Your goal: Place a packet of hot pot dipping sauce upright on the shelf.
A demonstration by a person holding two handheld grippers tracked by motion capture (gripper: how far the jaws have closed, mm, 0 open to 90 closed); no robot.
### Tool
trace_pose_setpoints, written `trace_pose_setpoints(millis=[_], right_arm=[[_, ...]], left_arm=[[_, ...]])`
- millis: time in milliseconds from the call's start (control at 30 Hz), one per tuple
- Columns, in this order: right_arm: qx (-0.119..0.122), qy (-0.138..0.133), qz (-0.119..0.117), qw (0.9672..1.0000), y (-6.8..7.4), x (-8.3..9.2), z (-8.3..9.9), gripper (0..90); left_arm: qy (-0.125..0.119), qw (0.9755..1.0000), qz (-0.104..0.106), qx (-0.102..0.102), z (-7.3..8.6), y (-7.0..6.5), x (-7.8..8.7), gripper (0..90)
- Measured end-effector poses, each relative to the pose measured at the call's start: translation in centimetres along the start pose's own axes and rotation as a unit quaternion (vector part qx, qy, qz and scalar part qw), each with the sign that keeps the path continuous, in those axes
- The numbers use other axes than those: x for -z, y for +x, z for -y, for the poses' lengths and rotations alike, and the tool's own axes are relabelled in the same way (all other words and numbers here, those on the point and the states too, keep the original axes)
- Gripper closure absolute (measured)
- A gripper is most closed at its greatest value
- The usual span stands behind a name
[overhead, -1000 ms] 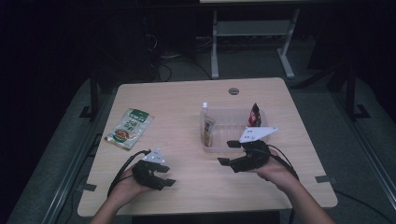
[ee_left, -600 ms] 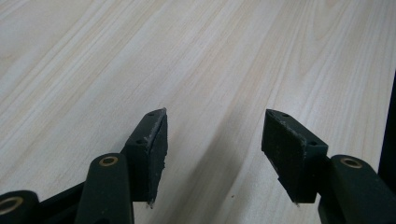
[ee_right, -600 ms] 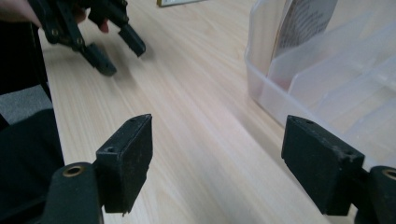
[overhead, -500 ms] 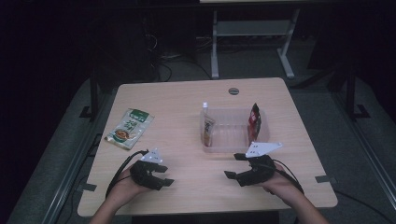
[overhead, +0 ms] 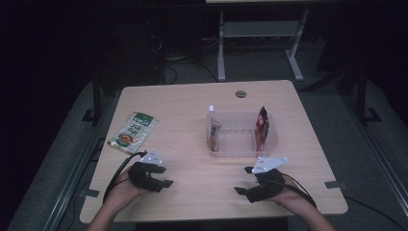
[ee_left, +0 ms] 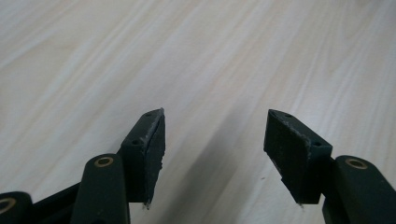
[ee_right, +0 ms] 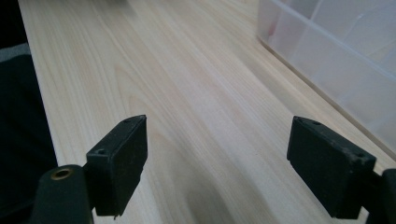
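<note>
Green pouch [overhead: 134,130] lies flat at the counter's [overhead: 192,101] left edge, long axis slanting away toward the right. It sits just beyond the left hand-held gripper [overhead: 161,181], the nearer one, jaws moderately apart and empty. Right hand-held gripper [overhead: 246,179], jaws just opening wide, empty, rests before the clear bin [overhead: 243,150].

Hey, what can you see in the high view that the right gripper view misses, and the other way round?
The high view alone takes in the green food packet, the white-capped pouch and red packet standing in the clear tray, plus the left gripper. The right gripper view alone gives a close look at the right gripper, its jaws open and empty. Both show the tray and the wooden table.
</note>
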State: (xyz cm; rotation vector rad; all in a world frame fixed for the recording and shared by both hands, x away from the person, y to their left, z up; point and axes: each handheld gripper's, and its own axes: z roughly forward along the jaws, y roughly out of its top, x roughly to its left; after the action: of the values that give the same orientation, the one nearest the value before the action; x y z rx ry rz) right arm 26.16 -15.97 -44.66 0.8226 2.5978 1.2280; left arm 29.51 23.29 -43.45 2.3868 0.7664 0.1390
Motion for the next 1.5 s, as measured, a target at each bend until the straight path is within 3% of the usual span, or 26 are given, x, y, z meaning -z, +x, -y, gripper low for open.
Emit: trace_pose_setpoints(millis=[333, 700, 833, 900, 1033, 1133, 1267, 1500], right_arm=[[0.002, -0.003, -0.008, 1.0, 0.3, -0.1, -0.1, 19.6], [-0.003, 0.002, -0.004, 1.0, 0.1, -0.3, -0.1, 19.8], [-0.002, 0.003, -0.004, 1.0, 0.0, -0.3, -0.1, 19.8], [-0.002, 0.003, -0.005, 1.0, 0.0, -0.3, -0.1, 19.8], [-0.002, 0.003, -0.007, 1.0, -0.1, -0.4, -0.1, 19.8], [-0.003, 0.004, -0.009, 1.0, -0.1, -0.4, -0.1, 19.9], [0.0, 0.004, -0.013, 0.9999, -0.1, -0.5, -0.1, 19.9], [-0.007, 0.008, -0.019, 0.9998, -0.1, -0.9, -0.1, 20.0]], left_arm=[[0.004, 0.999, -0.043, 0.009, -0.7, 1.7, 1.6, 36.3], [-0.001, 0.9935, -0.1, 0.054, -0.9, 6.5, 3.6, 30.4], [-0.006, 0.989, -0.125, 0.08, -0.7, 8.5, 3.8, 26.0], [0.005, 0.9872, -0.133, 0.087, -0.6, 9.7, 3.8, 23.3], [0.011, 0.9823, -0.163, 0.092, -0.8, 11.8, 3.6, 21.0], [0.013, 0.9794, -0.173, 0.103, -1.0, 13.2, 3.5, 20.5], [0.026, 0.9735, -0.198, 0.111, -1.3, 15.2, 3.4, 19.0], [0.016, 0.967, -0.212, 0.14, -0.3, 18.4, 3.5, 16.0]])
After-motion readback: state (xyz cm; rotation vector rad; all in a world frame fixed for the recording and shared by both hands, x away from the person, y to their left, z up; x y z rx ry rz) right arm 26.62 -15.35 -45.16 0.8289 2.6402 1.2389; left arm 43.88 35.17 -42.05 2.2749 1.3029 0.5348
